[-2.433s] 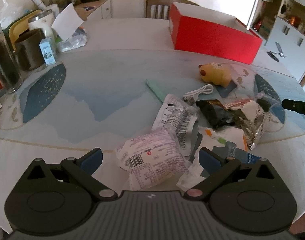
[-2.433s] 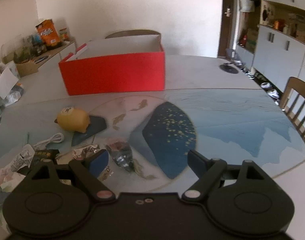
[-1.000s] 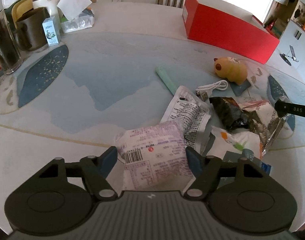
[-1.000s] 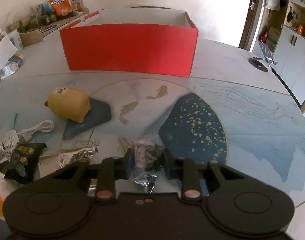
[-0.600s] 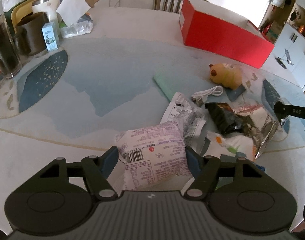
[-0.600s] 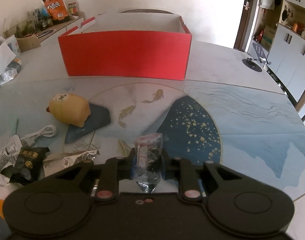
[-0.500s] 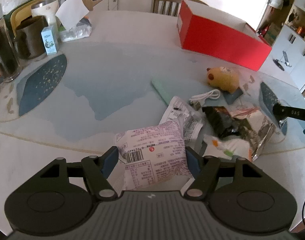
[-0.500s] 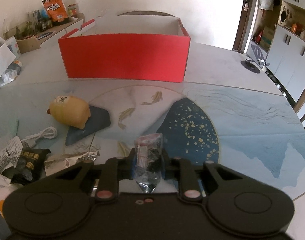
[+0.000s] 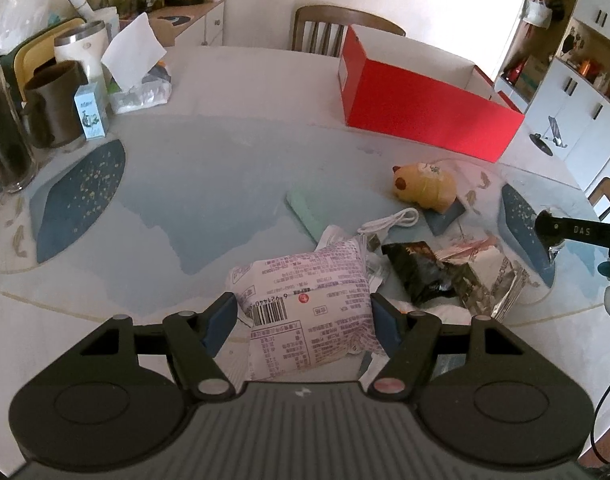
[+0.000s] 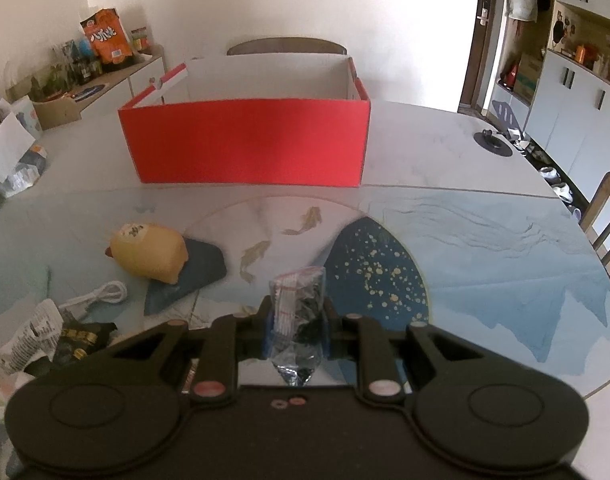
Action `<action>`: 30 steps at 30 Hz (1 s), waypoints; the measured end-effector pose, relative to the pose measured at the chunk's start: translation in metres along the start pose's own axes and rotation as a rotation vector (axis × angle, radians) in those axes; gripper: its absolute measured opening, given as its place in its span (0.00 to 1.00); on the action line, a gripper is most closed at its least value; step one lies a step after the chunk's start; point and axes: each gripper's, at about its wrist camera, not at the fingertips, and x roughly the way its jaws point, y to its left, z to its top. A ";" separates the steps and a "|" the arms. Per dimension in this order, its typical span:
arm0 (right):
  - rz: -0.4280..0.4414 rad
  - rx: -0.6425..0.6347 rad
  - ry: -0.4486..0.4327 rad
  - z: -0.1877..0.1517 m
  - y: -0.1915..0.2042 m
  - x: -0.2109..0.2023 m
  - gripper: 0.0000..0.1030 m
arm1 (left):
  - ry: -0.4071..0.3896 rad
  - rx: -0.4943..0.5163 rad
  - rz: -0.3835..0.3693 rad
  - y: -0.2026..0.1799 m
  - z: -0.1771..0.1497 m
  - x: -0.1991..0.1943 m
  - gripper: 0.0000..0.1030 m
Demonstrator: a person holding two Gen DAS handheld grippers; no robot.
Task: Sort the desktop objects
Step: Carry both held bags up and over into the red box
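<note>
Our left tongs (image 9: 303,316) grip a white printed snack packet (image 9: 305,300) by its two sides, blue pads pressed to it, the packet raised off the bench (image 9: 209,184) above the litter of wrappers; our right tongs (image 10: 296,320) are closed tight on a small clear packet of dark bits (image 10: 297,312), also lifted clear

The red box (image 10: 245,144) stands open-topped toward the far side of the bench, and we take it as our mark. Between the red box and the right tongs the glass top lies bare across a wide stretch, painted fish and a dark blue patch under it. Nearer us and left of the red box sits a yellow plush toy (image 10: 149,254); a white cable (image 10: 101,294) lies coiled just beyond it, then a black snack bag (image 9: 421,270) and a silver foil wrapper (image 9: 489,276) heaped together. A pale green strip (image 9: 305,216) lies flat between the red box and the held white packet

Far left of the red box, cups, a jar and a tissue pack (image 9: 141,84) crowd the bench edge. The bench rim curves round at right, a chair (image 10: 607,216) close against it
</note>
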 end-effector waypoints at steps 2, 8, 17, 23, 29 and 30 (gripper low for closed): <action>0.001 0.000 -0.004 0.003 0.000 -0.003 0.21 | -0.005 0.000 -0.003 0.000 0.003 -0.001 0.69; 0.004 0.004 -0.020 0.012 0.001 -0.009 0.21 | -0.022 0.011 -0.005 -0.006 0.012 -0.003 0.69; 0.005 -0.003 -0.053 0.027 -0.003 -0.018 0.21 | -0.059 0.035 -0.015 -0.023 0.033 -0.003 0.69; 0.018 -0.024 -0.073 0.039 -0.006 -0.024 0.21 | -0.075 0.053 -0.028 -0.036 0.049 -0.002 0.69; 0.047 -0.031 -0.087 0.055 -0.011 -0.028 0.21 | -0.093 0.080 -0.040 -0.049 0.068 0.001 0.69; 0.052 -0.031 -0.090 0.058 -0.012 -0.028 0.21 | -0.095 0.085 -0.039 -0.052 0.071 0.002 0.69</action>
